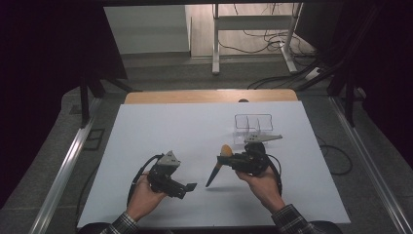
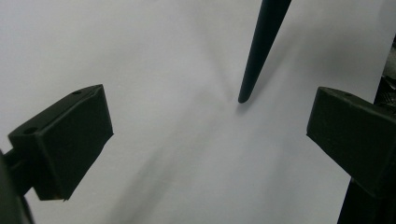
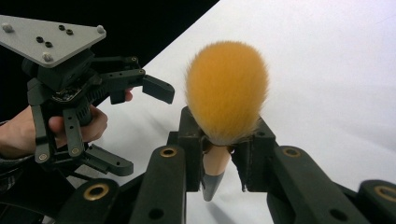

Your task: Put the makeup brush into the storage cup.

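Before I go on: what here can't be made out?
- Brush ferrule, right gripper view: covered by the right claw clamped around it.
- Brush handle, left gripper view: cut off by the top edge.
- Clear organizer, high view: too small and transparent to tell its contents.

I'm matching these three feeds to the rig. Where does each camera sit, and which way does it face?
High view: above the person's side, facing forward and down on the table; both hands show.
Left gripper view: on the left gripper, facing the tabletop and the brush handle tip.
Right gripper view: on the right gripper, facing the left gripper.
All three share the brush.
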Demonstrator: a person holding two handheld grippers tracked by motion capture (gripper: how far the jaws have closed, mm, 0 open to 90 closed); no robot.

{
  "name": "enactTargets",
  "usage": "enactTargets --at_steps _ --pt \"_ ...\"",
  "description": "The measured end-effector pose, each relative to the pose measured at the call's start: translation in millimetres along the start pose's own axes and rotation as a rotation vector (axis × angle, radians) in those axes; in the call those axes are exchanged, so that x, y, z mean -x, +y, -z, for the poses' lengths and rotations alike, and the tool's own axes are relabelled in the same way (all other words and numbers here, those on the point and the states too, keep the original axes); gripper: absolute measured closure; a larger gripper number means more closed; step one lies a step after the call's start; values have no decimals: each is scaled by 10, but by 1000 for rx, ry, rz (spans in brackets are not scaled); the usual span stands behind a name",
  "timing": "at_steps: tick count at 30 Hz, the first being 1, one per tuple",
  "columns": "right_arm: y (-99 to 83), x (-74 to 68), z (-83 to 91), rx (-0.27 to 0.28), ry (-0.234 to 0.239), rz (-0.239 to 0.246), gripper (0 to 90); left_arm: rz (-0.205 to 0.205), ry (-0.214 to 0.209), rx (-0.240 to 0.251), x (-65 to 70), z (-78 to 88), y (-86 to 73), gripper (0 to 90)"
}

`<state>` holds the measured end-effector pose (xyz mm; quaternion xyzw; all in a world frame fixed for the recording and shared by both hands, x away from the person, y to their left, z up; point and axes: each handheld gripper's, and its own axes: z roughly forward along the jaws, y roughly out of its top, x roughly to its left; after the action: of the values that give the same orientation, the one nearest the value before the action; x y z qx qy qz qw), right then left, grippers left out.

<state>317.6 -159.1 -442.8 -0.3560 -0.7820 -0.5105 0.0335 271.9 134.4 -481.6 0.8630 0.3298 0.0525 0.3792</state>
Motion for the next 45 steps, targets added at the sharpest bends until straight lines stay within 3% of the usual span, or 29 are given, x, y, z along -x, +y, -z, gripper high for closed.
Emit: enactTargets --at_steps 28,45 --pt "35 76 197 12 -84 48 733 21 80 0 -84 158 -134 0" --pt "44 120 310 23 -125 61 733 59 113 11 -131 308 -272 0"
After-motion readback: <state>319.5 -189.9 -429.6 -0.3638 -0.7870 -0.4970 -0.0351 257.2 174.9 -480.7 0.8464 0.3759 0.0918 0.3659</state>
